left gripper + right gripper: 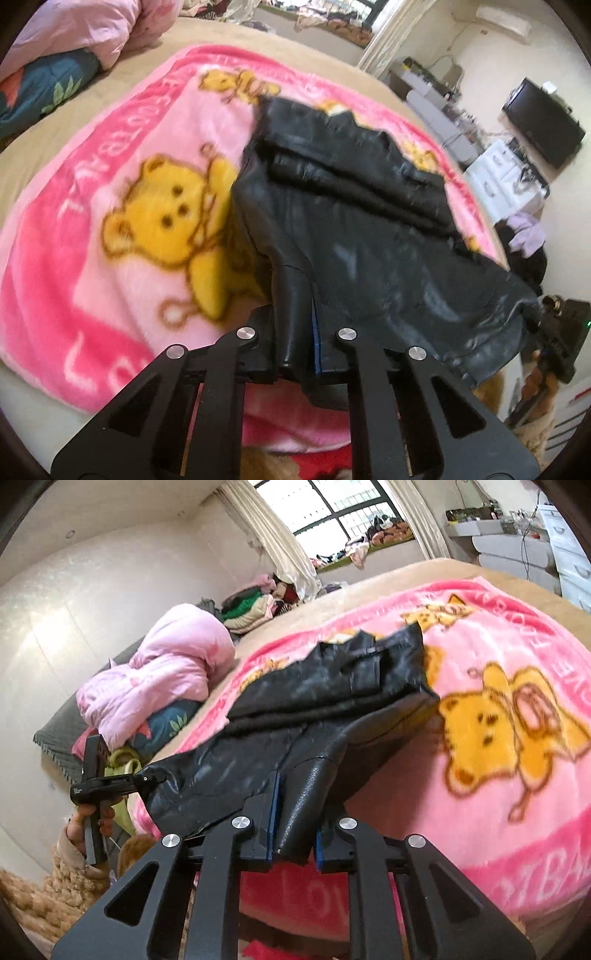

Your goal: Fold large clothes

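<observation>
A black leather garment (354,206) lies folded on a pink bear-print blanket (122,192) spread over the bed, and its near edge is lifted off the blanket. My left gripper (295,332) is shut on one near corner of that edge. My right gripper (295,823) is shut on the other near corner of the garment (332,701), where a leather fold stands between its blue pads. The right wrist view also shows the left gripper (147,778) at the far left, held by a hand (83,823), clamping its corner. The hem hangs taut between the two grippers above the blanket (498,812).
A bundled pink quilt (166,672) and a dark floral pillow (40,92) sit at the head of the bed. Folded clothes (251,609) are piled near the window. A television (543,125) and white drawers (506,177) line the wall beside the bed.
</observation>
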